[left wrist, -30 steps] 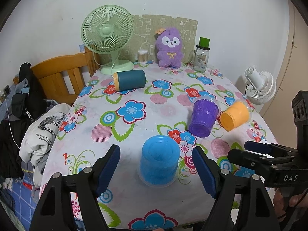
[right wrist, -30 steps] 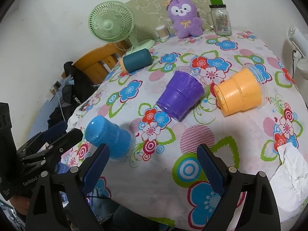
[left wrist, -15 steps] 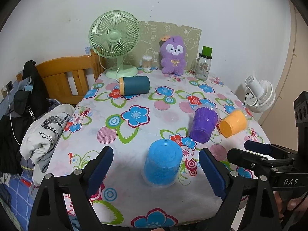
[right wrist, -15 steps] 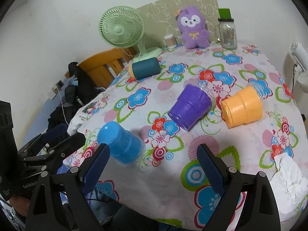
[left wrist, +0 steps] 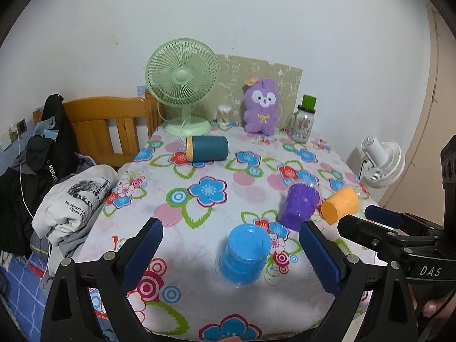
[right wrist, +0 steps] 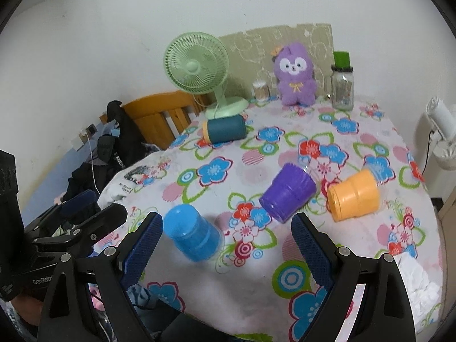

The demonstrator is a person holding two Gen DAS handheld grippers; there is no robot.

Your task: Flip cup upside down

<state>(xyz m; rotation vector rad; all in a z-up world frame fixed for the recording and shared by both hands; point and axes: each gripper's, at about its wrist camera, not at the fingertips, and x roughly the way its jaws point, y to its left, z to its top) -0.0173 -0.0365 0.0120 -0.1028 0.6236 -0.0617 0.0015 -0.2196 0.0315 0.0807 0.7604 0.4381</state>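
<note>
The blue cup (left wrist: 245, 253) sat mouth-down on the table (left wrist: 199, 307) just ahead of the left claw (left wrist: 232, 256), both claws (right wrist: 225, 248) spread wide and empty, so the flip looked done.

Right gripper (right wrist: 225, 242) is held wide apart above the floral tablecloth (right wrist: 285, 279), nothing gripped. Blue cup (right wrist: 193, 232) is seen inverted at 9 o'clock. Purple cup (right wrist: 287, 196) and orange cup (right wrist: 353, 195) are found toppled at 1 o'clock.
</note>
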